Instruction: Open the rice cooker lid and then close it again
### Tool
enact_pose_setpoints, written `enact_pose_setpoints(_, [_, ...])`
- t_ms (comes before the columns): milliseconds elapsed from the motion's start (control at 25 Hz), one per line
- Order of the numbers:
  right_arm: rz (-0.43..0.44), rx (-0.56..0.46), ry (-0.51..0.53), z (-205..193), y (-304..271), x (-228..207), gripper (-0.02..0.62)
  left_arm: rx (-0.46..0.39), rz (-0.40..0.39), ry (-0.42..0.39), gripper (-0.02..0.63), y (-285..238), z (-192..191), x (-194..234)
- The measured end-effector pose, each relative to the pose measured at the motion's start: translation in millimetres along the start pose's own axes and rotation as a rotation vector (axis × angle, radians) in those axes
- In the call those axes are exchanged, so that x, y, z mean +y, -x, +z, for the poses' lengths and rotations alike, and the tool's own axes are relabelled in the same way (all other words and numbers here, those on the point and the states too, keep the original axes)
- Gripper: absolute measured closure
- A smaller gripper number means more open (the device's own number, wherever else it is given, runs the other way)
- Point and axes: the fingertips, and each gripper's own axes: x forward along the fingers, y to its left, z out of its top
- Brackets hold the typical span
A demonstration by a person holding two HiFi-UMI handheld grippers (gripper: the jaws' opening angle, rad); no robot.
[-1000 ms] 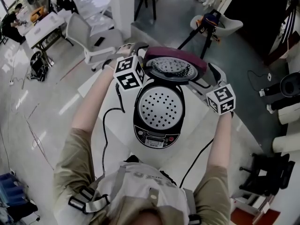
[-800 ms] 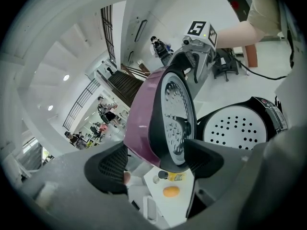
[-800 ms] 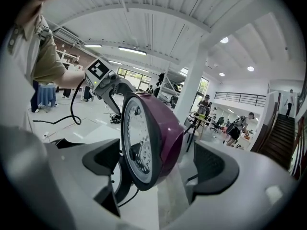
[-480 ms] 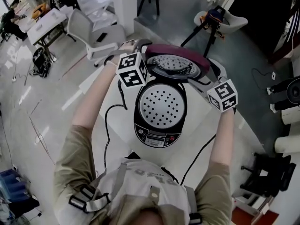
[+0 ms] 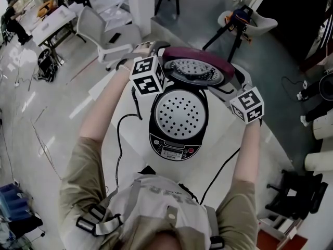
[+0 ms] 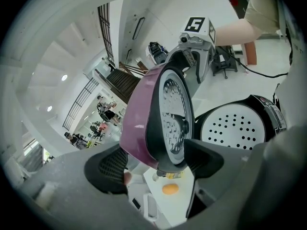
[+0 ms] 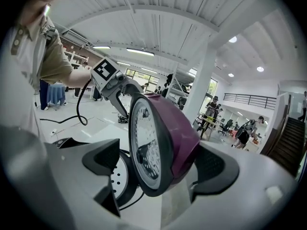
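The black rice cooker (image 5: pixel 174 146) stands on the white table (image 5: pixel 218 160). Its maroon lid (image 5: pixel 193 54) is raised upright at the back, and the perforated inner plate (image 5: pixel 179 113) lies bare. My left gripper (image 5: pixel 156 53) is at the lid's left edge. In the left gripper view the lid (image 6: pixel 144 114) fills the space between the jaws of the left gripper (image 6: pixel 156 162), and both pads lie against it. My right gripper (image 5: pixel 235 82) straddles the lid's right edge. In the right gripper view the lid (image 7: pixel 168 133) stands between the jaws of the right gripper (image 7: pixel 158 164), with a small gap at the left pad (image 7: pixel 103 159).
Black cords (image 5: pixel 118 139) run over the table on both sides of the cooker. Beyond the table are a white chair (image 5: pixel 104 33), a tripod (image 5: pixel 234 22) and desks with people. A small orange thing (image 6: pixel 170 189) lies on a surface below the lid.
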Motion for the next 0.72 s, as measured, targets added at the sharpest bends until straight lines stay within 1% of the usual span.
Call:
enact_pose_setpoints(600, [0.022, 0.006, 0.010, -0.4, 19.0, 32.8, 0.138, 0.025, -0.009, -0.012, 0.227, 24.3, -1.1, -29.5])
enact_pose_setpoints(720, [0.023, 0.019, 0.027, -1.4, 22.5, 40.2, 0.135, 0.030, -0.010, -0.015, 0.227, 30.0, -1.0, -36.1])
